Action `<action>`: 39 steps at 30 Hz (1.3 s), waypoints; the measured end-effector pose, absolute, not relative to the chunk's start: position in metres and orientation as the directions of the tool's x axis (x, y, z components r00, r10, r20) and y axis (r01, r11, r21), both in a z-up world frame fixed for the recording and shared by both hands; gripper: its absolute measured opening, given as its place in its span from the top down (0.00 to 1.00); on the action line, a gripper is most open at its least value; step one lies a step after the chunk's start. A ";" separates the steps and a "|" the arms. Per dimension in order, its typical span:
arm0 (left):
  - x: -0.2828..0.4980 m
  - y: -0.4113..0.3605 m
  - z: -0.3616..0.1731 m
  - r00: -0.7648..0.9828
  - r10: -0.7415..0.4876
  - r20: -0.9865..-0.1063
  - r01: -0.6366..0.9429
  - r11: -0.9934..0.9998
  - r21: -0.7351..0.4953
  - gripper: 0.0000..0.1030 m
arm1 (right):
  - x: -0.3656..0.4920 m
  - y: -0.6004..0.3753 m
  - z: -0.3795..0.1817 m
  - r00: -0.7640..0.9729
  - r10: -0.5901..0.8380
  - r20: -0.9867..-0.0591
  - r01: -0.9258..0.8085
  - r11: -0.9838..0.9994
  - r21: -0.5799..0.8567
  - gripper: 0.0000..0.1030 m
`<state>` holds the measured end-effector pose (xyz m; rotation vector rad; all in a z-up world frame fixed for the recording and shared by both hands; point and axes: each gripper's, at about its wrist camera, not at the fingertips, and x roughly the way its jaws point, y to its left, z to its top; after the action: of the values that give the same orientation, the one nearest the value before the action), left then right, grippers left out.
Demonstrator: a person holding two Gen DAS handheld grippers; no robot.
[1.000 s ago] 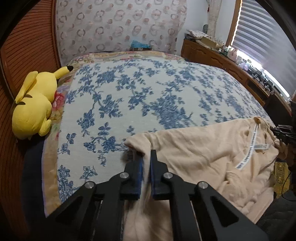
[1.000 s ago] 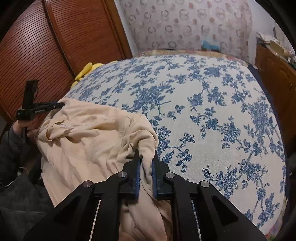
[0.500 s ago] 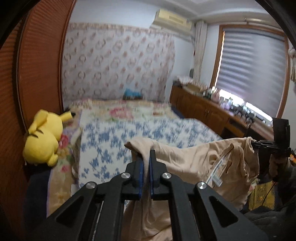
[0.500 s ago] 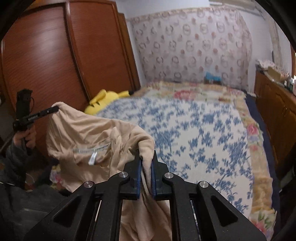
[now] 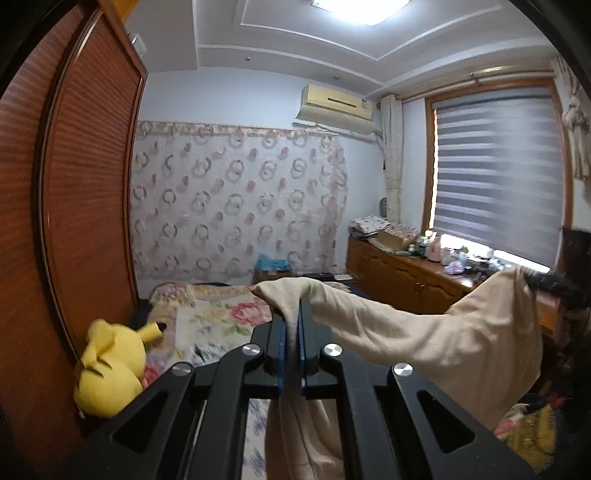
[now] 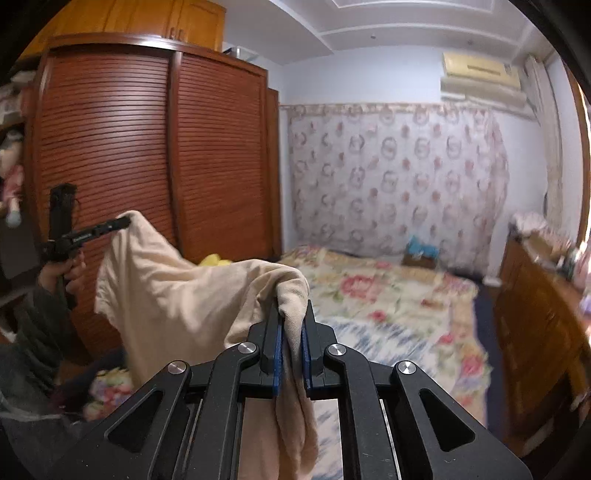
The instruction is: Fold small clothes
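The shirt (image 5: 424,332) is a soft peach-cream colour all over, and the black grippers (image 5: 291,325) have bright blue pads (image 6: 277,350). The bedspread (image 6: 388,291) has pink and red flowers on cream, and nearer it turns white with blue flowers, while a bright yellow plush toy (image 5: 110,373) with black ear tips lies beside it. The wardrobe (image 6: 147,155) is reddish brown with thin stripes, the curtain (image 5: 236,199) is pale with pink and brown rings, and the window blind (image 5: 498,173) has grey and white stripes.

Dim, bluish room lit by ceiling lamp (image 5: 364,9) and window (image 5: 498,177) glare. Strong fisheye bending, dark corners. Motion blur across bed (image 6: 399,295).
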<state>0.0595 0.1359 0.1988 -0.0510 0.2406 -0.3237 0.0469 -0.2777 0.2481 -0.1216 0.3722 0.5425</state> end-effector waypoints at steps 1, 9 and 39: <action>0.074 0.135 0.201 0.921 -0.311 -0.236 0.299 0.950 -0.088 0.98 | 0.070 -0.275 0.258 0.809 0.446 -0.382 -0.499 0.865 -0.047 0.95; 0.256 0.120 0.108 0.854 -0.270 -0.444 0.258 0.962 -0.088 0.74 | 0.265 -0.272 0.184 0.827 0.184 -0.532 -0.301 0.943 -0.141 0.89; 0.143 0.061 -0.096 0.570 -0.275 -0.774 0.368 0.928 -0.059 0.48 | 0.151 -0.329 -0.041 0.579 0.249 -0.776 -0.262 0.959 0.113 0.65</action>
<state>0.1431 0.0611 -0.0965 0.1130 0.8875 -0.3779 0.1507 -0.3289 -0.0412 -0.0147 0.9052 0.2987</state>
